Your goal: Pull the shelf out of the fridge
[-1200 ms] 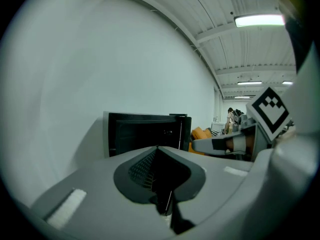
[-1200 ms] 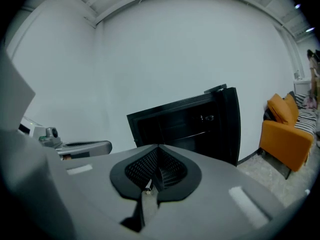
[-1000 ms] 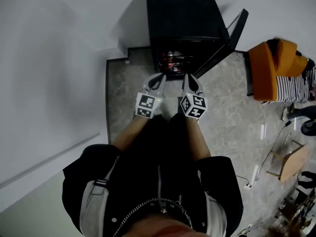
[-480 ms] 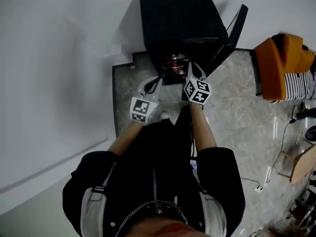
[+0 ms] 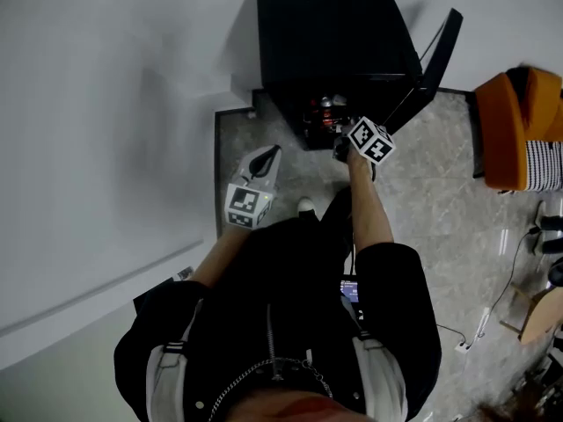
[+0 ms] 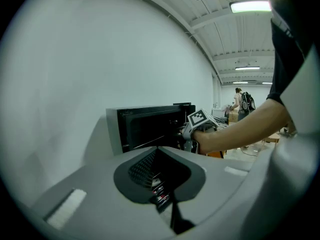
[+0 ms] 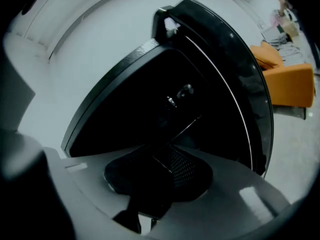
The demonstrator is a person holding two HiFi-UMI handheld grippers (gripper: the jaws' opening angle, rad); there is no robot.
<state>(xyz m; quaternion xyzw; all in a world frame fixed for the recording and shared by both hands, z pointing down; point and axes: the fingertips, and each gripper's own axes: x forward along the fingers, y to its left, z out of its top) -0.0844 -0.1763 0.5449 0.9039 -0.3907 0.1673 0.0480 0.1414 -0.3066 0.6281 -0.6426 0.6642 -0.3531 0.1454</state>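
A small black fridge [image 5: 330,33] stands on the floor against the wall, its door [image 5: 435,55] swung open to the right. Inside the dark opening, cans with red on them [image 5: 324,112] sit on the shelf. My right gripper [image 5: 341,144] reaches into that opening. Its jaws are opening, and the shelf's thin front wire [image 7: 185,126] runs down to the gap between them [image 7: 159,176]; the pads do not press on it. My left gripper [image 5: 269,153] hangs back to the left over the floor, shut on nothing. The left gripper view shows the fridge [image 6: 145,126] and the right gripper's marker cube [image 6: 200,118].
A white wall [image 5: 106,104] rises close on the left. An orange chair [image 5: 519,126] stands right of the open door. A cable [image 5: 506,280] trails over the stone floor at the right. A person [image 6: 242,101] stands far back in the hall.
My right gripper has moved forward from in front of the fridge into its opening. The left gripper has drawn back and to the left, away from the fridge.
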